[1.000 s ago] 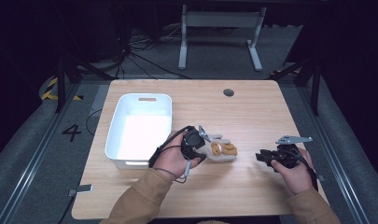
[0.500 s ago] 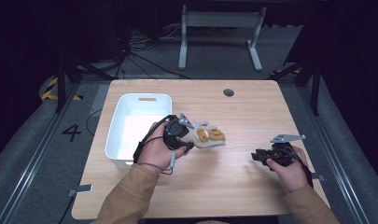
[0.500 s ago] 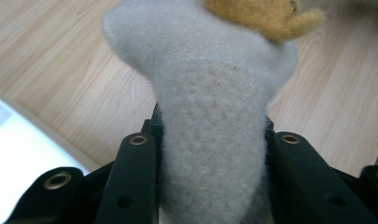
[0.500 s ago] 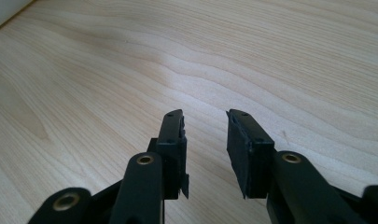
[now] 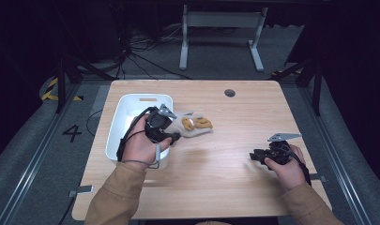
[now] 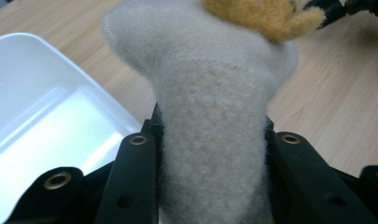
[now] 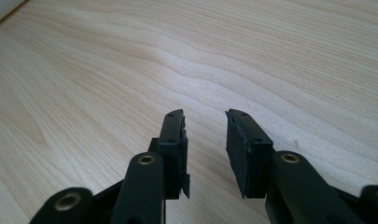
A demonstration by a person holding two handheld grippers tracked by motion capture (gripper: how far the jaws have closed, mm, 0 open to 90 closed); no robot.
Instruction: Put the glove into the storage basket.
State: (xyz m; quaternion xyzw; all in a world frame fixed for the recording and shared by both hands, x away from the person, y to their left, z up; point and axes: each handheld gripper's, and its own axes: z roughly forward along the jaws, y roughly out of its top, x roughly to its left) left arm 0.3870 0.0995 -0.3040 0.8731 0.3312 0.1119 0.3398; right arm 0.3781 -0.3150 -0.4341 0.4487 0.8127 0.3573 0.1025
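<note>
A fuzzy beige sock (image 5: 185, 127) with an orange patch (image 5: 199, 123) hangs in the air over the table, just right of the white bin (image 5: 126, 112). My left gripper (image 5: 176, 130) is shut on the sock (image 6: 210, 140), with both black jaws pressing into its sides in the left gripper view. The sock's toe end sticks out to the right. My right gripper (image 5: 254, 155) rests low at the table's right side, open; its jaws (image 7: 205, 123) have just closed a little and hold nothing between them.
The white bin (image 6: 46, 93) holds nothing visible and stands on the left half of the wooden table (image 5: 234, 122). A round cable hole (image 5: 230, 93) sits near the far edge. Dark floor, cables and a metal stand lie beyond the table.
My left hand has lifted the sock and carried it up and to the left, towards the bin's right wall. The right hand has stayed where it was.
</note>
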